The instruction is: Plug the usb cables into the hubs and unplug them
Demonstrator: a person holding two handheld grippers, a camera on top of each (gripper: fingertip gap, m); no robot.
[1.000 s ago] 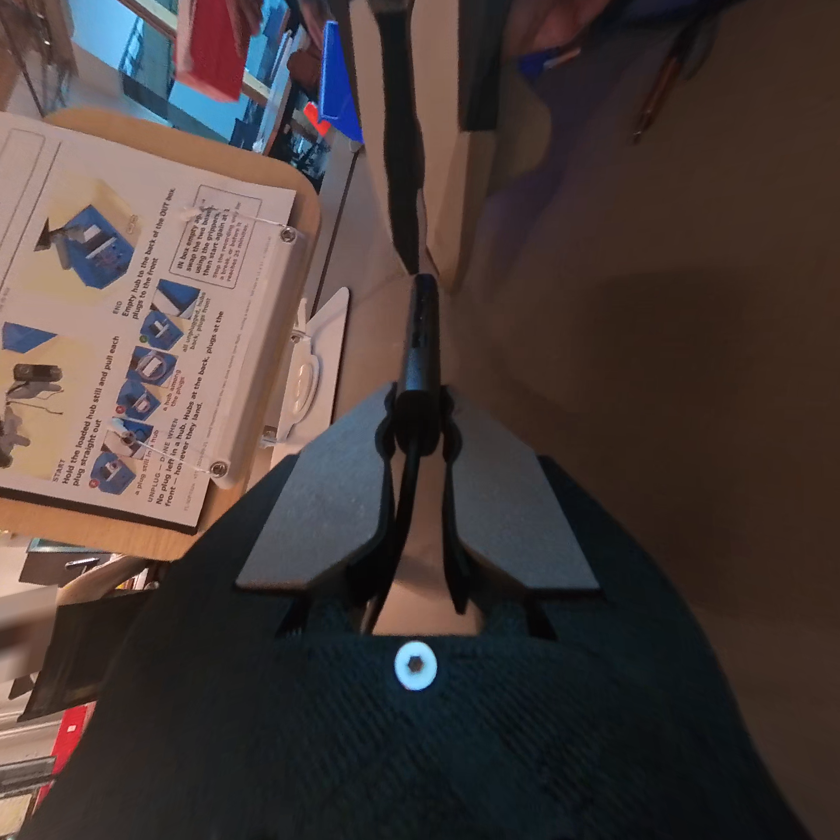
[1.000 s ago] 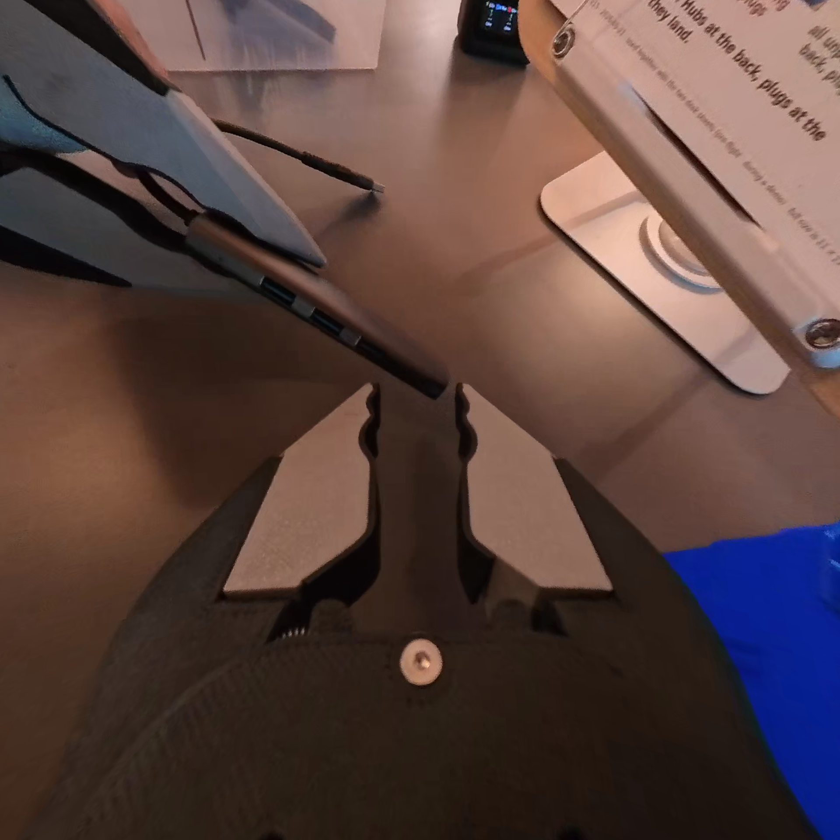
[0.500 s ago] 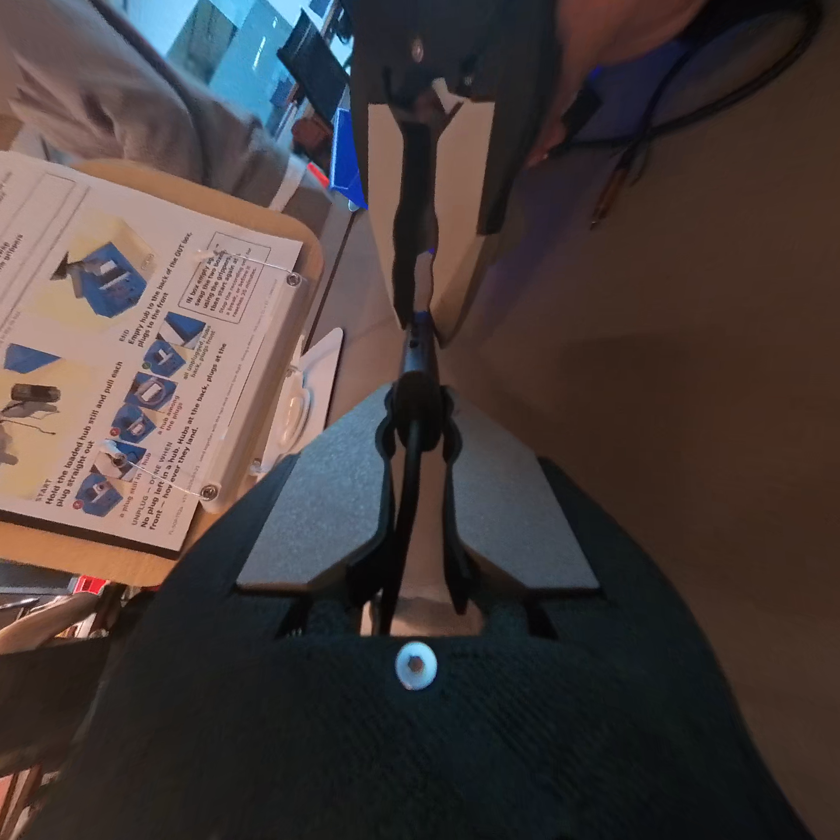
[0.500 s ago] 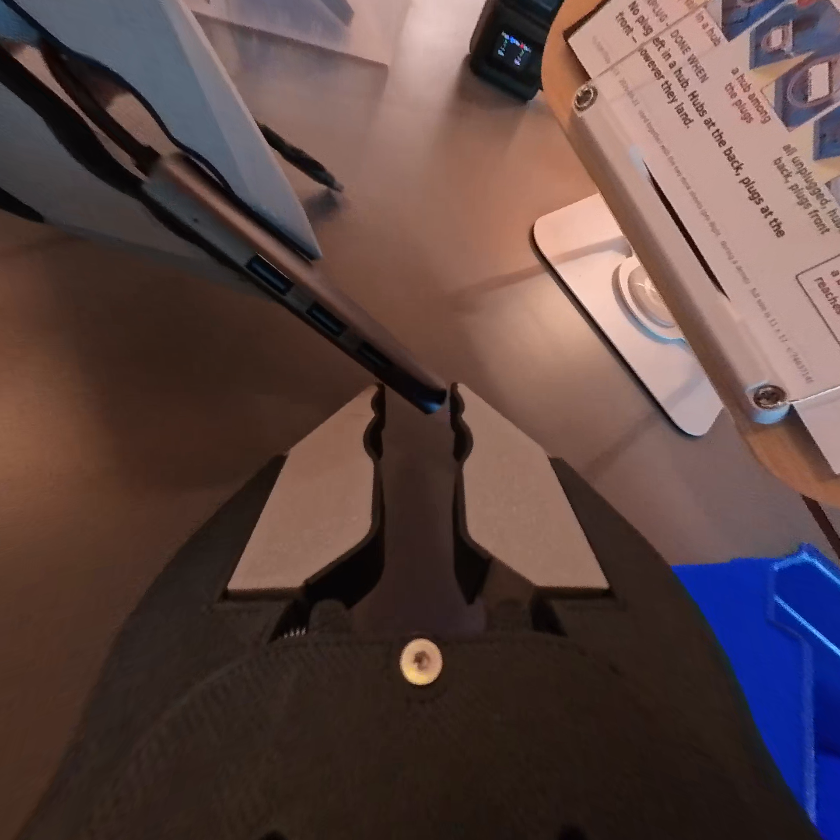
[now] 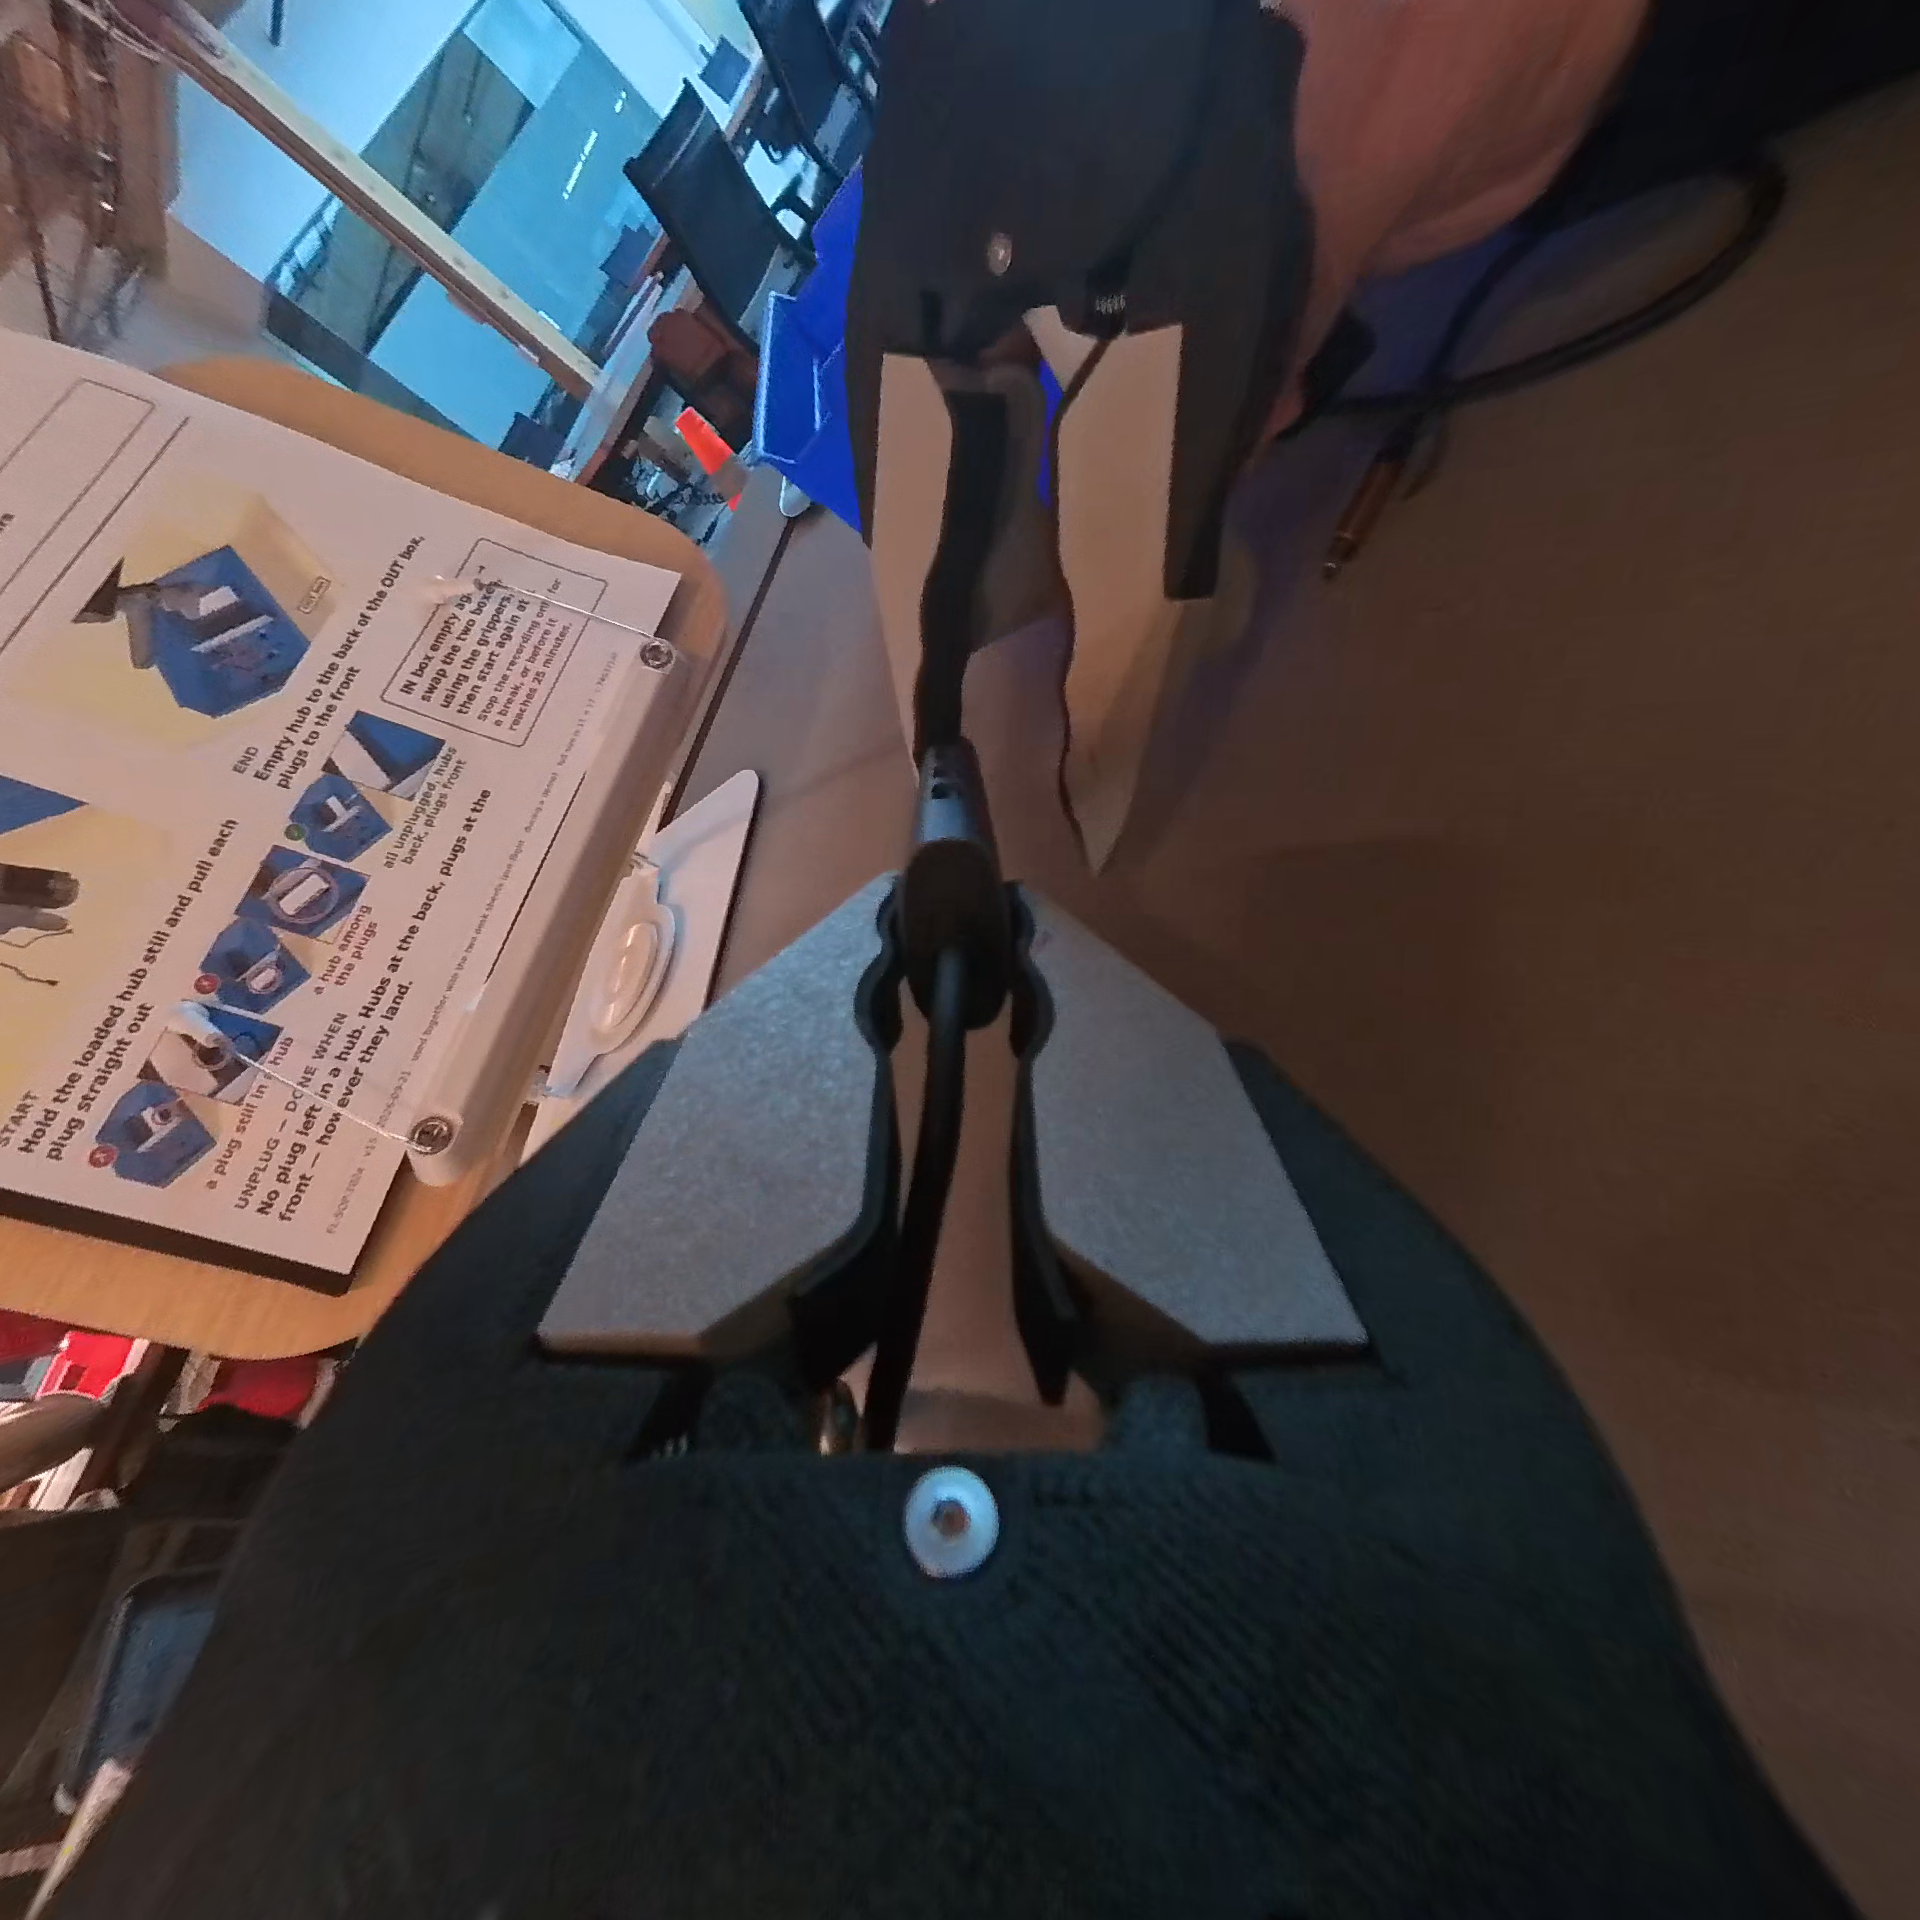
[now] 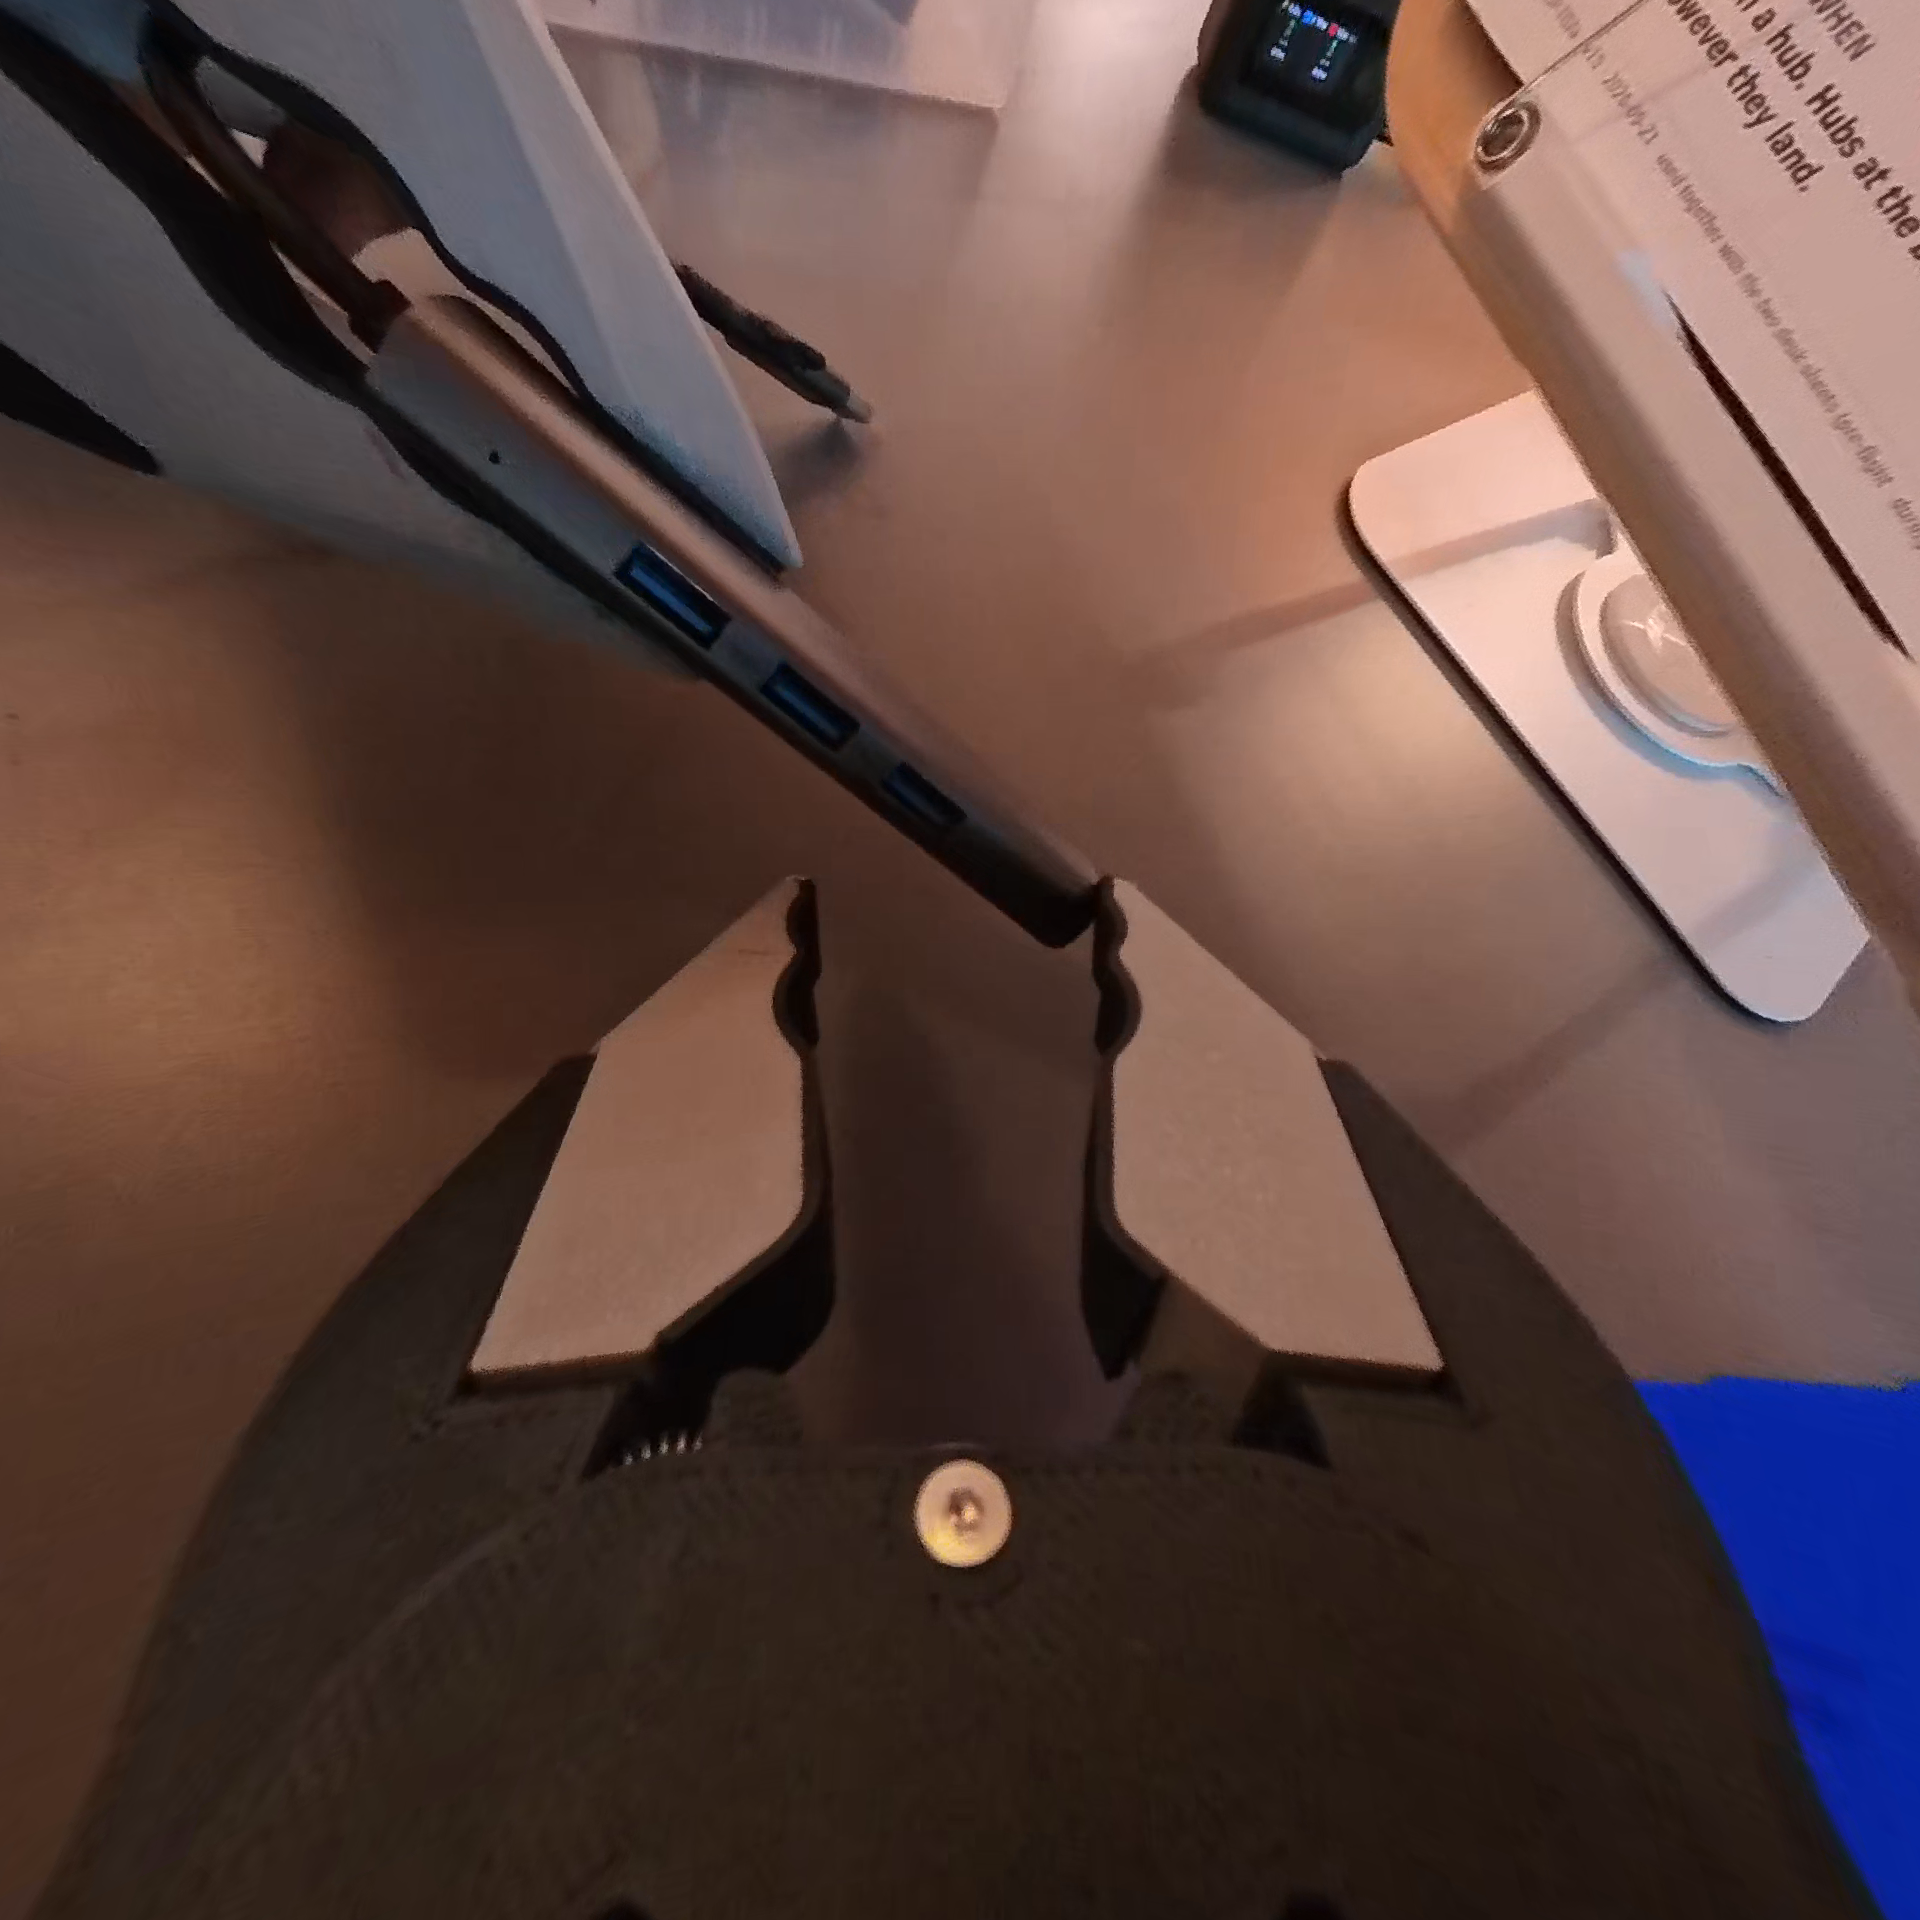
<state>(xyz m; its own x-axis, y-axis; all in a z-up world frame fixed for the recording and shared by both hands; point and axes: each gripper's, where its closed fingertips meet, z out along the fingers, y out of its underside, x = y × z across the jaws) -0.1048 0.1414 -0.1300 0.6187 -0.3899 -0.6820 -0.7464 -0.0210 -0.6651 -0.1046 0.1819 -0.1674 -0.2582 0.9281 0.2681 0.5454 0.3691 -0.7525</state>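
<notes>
While we hold the grey hub [image 6: 665,582] up off the counter [image 6: 312,831], its far tip sits right beside one finger [image 6: 1205,1122] of our right hand-held gripper [image 6: 954,914]. We cannot tell if that finger touches it. The hub slants across the right wrist view, and three blue ports [image 6: 805,717] show along its edge with nothing in them. Our left hand-held gripper [image 5: 954,940] is squeezed onto the cable end of the hub [image 5: 948,821], and the hub's black cable [image 5: 920,1195] runs back between its fingers. Our right one is spread wide and holds nothing. In the left wrist view it [image 5: 997,665] comes from the far side, pointing at us.

Behind the hub, a loose black cable plug [image 6: 800,364] lies on the counter. To one side, a sheet with pictures and writing [image 5: 260,831] is fixed to a wooden board on a white stand [image 6: 1558,707]. A small black device with a lit screen [image 6: 1299,62] stands at the back. Some blue plastic [image 6: 1808,1621] shows near our right hand-held gripper.
</notes>
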